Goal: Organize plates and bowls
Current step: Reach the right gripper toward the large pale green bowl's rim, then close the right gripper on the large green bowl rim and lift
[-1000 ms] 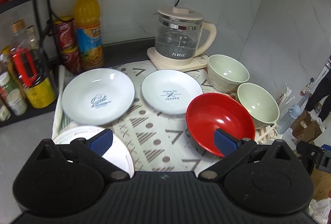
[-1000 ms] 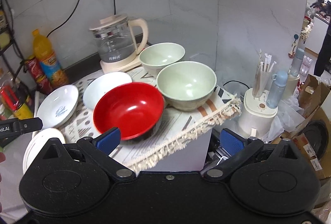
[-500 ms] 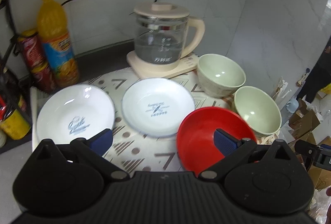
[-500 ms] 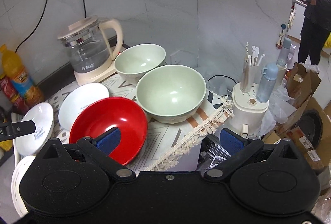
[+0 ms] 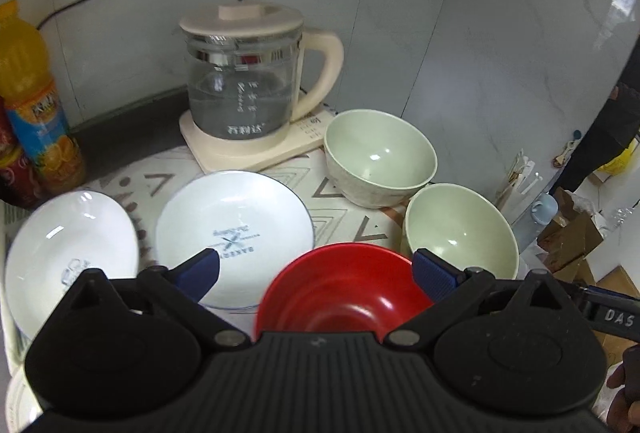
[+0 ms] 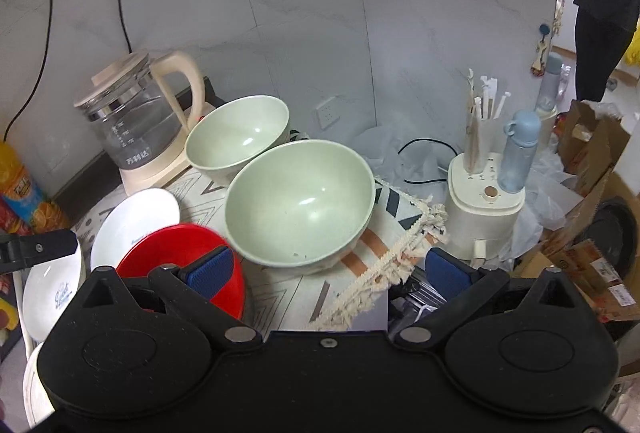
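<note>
Hovering over the patterned mat (image 5: 352,189), the left gripper (image 5: 316,269) has its blue pads spread wide above the red bowl (image 5: 344,289), holding nothing. The right gripper (image 6: 328,271) is equally wide and empty, near the closer green bowl (image 6: 300,201). A second green bowl (image 6: 236,133) sits just behind it, touching. Two white plates (image 5: 232,229) lie left of the red bowl, with a glass kettle (image 5: 244,93) at the far wall.
</note>
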### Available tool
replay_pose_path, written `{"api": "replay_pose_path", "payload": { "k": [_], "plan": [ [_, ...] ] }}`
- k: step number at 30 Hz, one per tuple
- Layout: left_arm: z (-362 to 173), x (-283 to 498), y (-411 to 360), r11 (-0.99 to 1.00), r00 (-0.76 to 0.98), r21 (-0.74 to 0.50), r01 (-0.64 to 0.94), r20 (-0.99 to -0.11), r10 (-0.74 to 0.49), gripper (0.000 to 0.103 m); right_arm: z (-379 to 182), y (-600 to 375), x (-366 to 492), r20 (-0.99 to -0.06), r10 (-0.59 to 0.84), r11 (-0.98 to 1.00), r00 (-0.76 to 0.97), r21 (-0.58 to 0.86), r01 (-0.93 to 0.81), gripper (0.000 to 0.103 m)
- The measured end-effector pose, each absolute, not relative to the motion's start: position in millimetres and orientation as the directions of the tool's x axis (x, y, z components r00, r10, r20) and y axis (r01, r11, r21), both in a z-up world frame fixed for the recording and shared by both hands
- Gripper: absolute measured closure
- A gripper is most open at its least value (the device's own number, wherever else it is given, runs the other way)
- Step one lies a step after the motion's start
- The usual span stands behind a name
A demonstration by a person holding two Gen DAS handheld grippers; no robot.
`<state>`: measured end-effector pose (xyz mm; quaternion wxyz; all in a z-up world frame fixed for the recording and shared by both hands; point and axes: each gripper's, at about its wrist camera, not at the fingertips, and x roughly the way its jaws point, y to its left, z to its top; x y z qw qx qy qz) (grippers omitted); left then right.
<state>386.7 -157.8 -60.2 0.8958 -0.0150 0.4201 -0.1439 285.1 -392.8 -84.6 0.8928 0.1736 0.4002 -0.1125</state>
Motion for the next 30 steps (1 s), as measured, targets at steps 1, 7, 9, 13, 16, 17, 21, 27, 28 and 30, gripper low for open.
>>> {"api": "replay_pose_path", "payload": {
  "k": [1,7,9,13,16,17,21,27,28,30],
  "plan": [
    [-62,390,-162,0.956,0.603,-0.159,0.245,-0.747,-0.279,0.002,-87,-396,290,-0.759,-0.059,0.916,0.648,0.217,0.337,0.005],
    [-76,411,-189,0.944,0.575,-0.202,0.262,-0.752,-0.321,0.007,-101,-418,316,-0.778,-0.030,0.926,0.627,0.214,0.310,0.032],
    [-82,417,-199,0.938,0.567,-0.219,0.270,-0.751,-0.339,0.009,-109,-425,323,-0.789,-0.017,0.922,0.614,0.225,0.315,0.035],
    [-95,431,-218,0.934,0.535,-0.238,0.265,-0.770,-0.348,0.027,-125,-438,334,-0.811,0.027,0.912,0.585,0.259,0.318,0.040],
    [-105,441,-228,0.927,0.502,-0.277,0.254,-0.782,-0.371,0.041,-135,-445,342,-0.819,0.060,0.910,0.571,0.280,0.307,0.041],
    [-107,443,-232,0.925,0.499,-0.281,0.255,-0.782,-0.374,0.042,-138,-446,345,-0.822,0.064,0.911,0.565,0.280,0.304,0.041],
    [-117,452,-249,0.930,0.487,-0.251,0.269,-0.797,-0.356,0.045,-147,-452,358,-0.832,0.079,0.916,0.548,0.278,0.290,0.041],
    [-136,470,-259,0.939,0.441,-0.264,0.218,-0.832,-0.336,0.045,-156,-456,374,-0.830,0.102,0.927,0.548,0.279,0.250,0.041],
    [-141,473,-260,0.947,0.423,-0.255,0.196,-0.849,-0.316,0.045,-159,-458,377,-0.834,0.106,0.926,0.541,0.282,0.252,0.041],
    [-147,479,-262,0.956,0.408,-0.238,0.172,-0.866,-0.289,0.051,-166,-461,382,-0.850,0.109,0.921,0.515,0.282,0.271,0.041]
  ]
}}
